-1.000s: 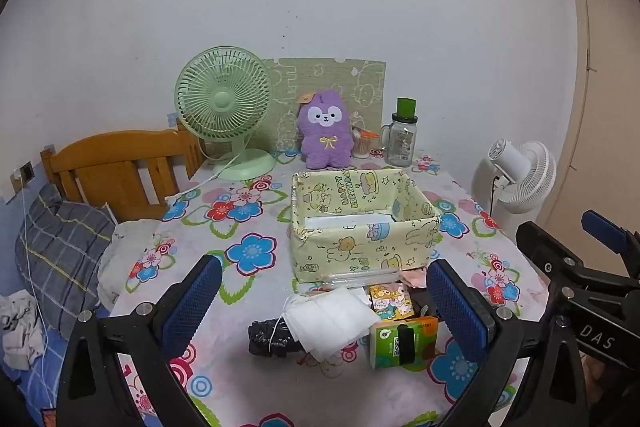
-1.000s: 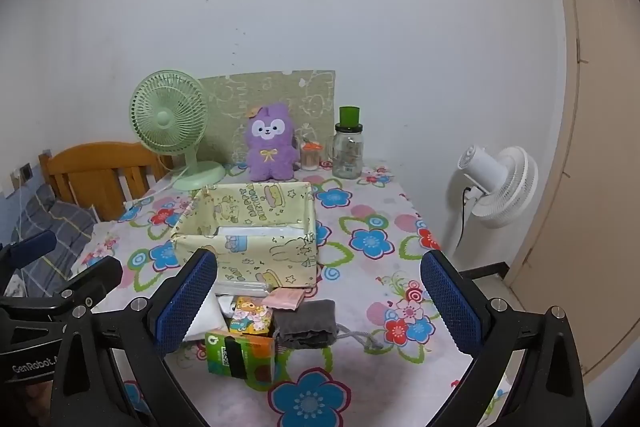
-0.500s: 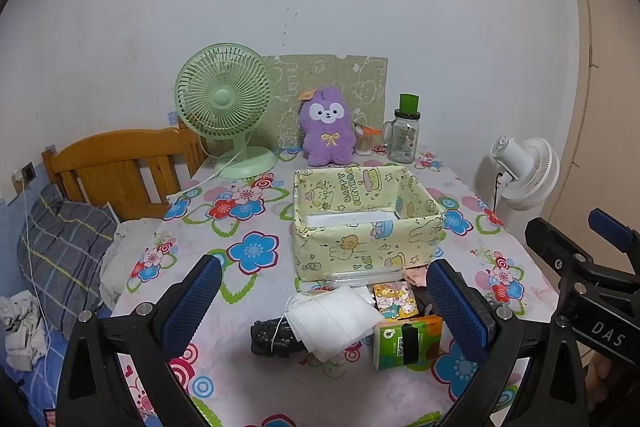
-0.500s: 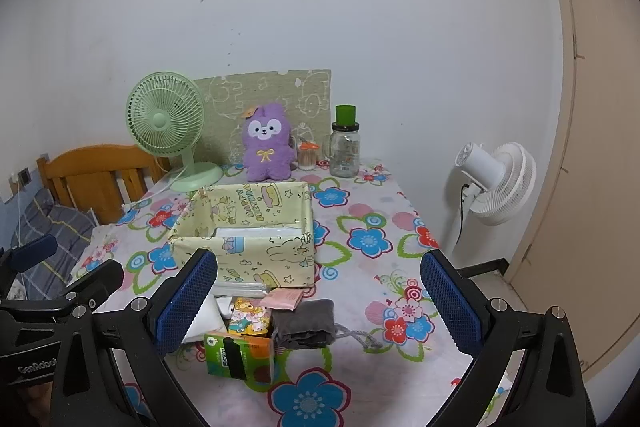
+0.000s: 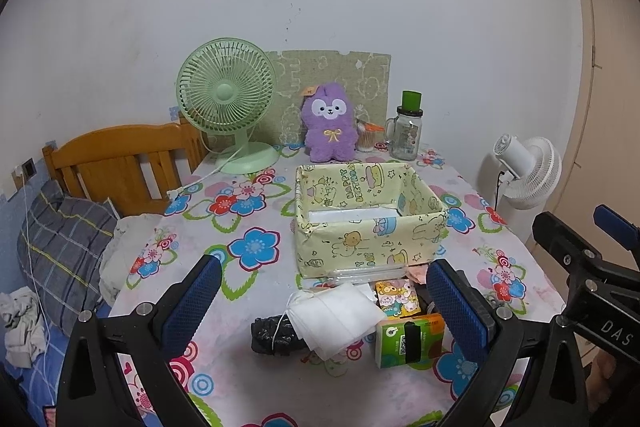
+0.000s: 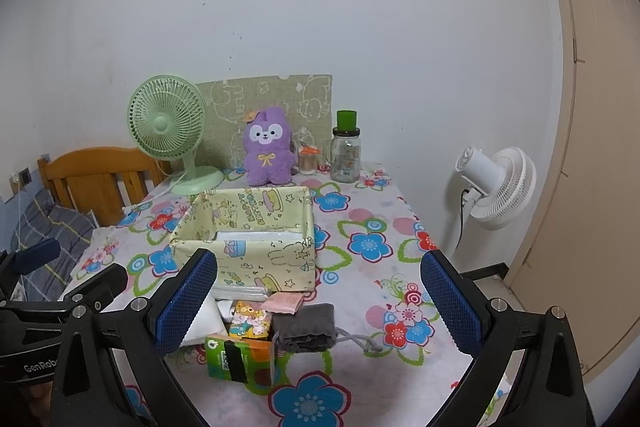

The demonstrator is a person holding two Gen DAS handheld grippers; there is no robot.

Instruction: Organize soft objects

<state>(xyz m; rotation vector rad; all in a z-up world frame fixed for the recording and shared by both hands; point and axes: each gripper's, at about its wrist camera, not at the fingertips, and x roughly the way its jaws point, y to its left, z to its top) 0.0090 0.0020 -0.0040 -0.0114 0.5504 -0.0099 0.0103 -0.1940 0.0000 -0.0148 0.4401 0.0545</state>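
A yellow cartoon-print box [image 5: 368,215] [image 6: 248,235] stands open-topped mid-table. In front of it lie a white folded mask [image 5: 334,319], a black rolled item [image 5: 272,335], a green tissue pack [image 5: 408,345] [image 6: 240,357], a small cartoon packet [image 5: 396,299] [image 6: 248,319], a pink sachet [image 6: 282,303] and a grey drawstring pouch [image 6: 304,327]. A purple plush toy [image 5: 330,125] [image 6: 267,149] sits at the back. My left gripper [image 5: 326,311] hovers open over the pile. My right gripper [image 6: 318,303] is open too, above the pouch. Neither holds anything.
At the table's back stand a green desk fan [image 5: 228,107], a glass jar with green lid [image 5: 408,131] and a small jar [image 6: 308,161]. A wooden bed headboard [image 5: 120,163] and pillow [image 5: 60,247] are on the left, a white floor fan [image 6: 496,187] on the right.
Both grippers have pulled back and risen slightly, so the table looks a bit smaller and farther. Objects on the table have not moved.
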